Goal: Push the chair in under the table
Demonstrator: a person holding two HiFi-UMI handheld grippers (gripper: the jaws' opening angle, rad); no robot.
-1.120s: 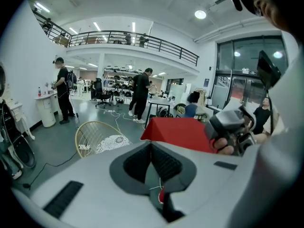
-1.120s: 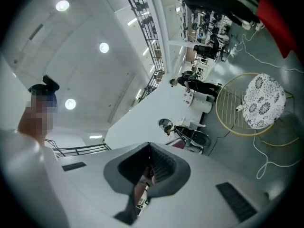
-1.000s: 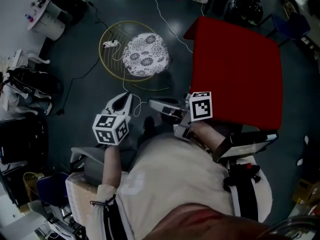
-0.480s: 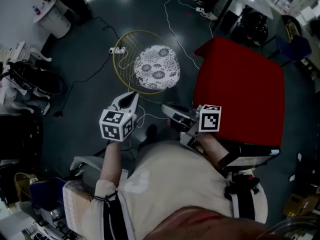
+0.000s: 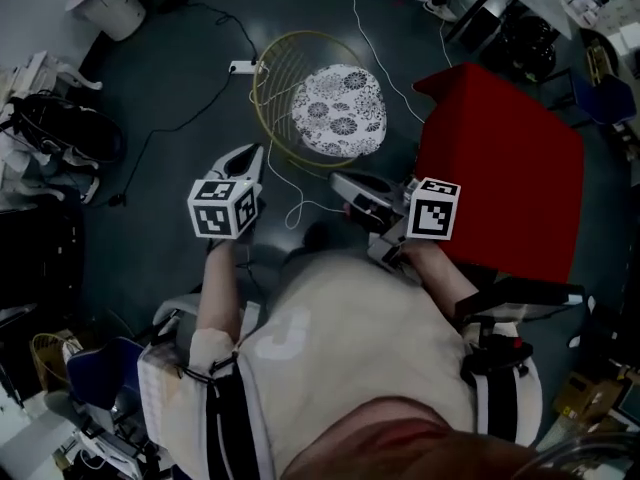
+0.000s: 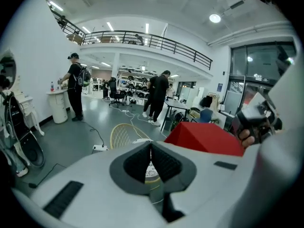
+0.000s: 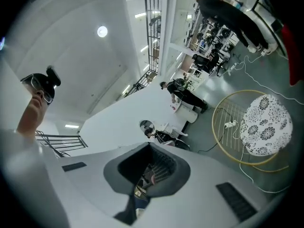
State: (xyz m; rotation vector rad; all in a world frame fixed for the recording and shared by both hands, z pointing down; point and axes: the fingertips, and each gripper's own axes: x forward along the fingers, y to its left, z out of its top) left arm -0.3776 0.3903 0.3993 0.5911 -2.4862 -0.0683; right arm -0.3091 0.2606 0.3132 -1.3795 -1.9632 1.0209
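Both jaws were shut with nothing between them. The left gripper had its pads pressed together, and so did the right gripper.

The chair, a yellow wire frame with a round patterned seat, stood on the floor on the far side of both grippers. In the head view it lay ahead of the gap between them, nearer to the left gripper's tip. That tip showed just beside the near left curve of the yellow frame, but the left gripper view put the frame beyond the closed jaws with open floor between, so nothing was touching. The right gripper view, rolled over to one side, showed the patterned seat far off to its right, not in line with the jaws. The red tabletop stood to the right of the chair, with a strip of floor between them and the seat wholly outside it.

Compared with a second earlier, the tips of both grippers showed closer to the near edge of the chair frame. The chair and the tabletop had slid rightward together in the head view. The gap between chair and tabletop looked unchanged. The jaws were shut then as well.
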